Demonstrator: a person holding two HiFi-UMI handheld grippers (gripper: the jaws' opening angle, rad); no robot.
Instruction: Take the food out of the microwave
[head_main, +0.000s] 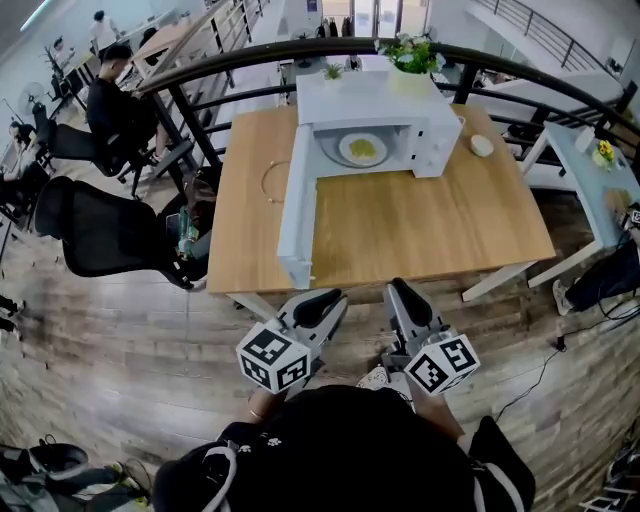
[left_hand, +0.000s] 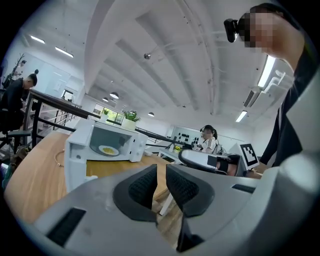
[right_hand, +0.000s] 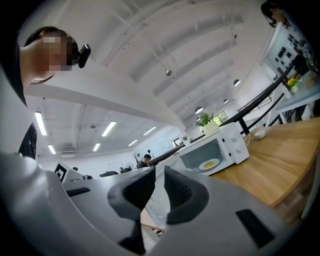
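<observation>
Food (head_main: 362, 149) sits in open microwave (head_main: 440, 130); left gripper (left_hand: 159, 176), right gripper (right_hand: 159, 181) fingers narrow, empty.

The yellow food (head_main: 363, 149) inside the microwave (head_main: 375, 100) is too small to identify

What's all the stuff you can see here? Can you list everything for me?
microwave: one, white, far side of the table, door swung open
plate: one, white with yellow food, inside the microwave
table: one, light wood, in front of the person
small dish: one, white, on the table right of the microwave
thin ring: one, pale, on the table left of the door
plant: one, green, on or behind the microwave, cannot tell which
office chairs: two, black, left of the table
seated person: one, dark clothes, far left
railing: one, black, behind the table
left claw: one, black, near the table's edge, shut, empty
right claw: one, black, beside it, shut, empty
</observation>
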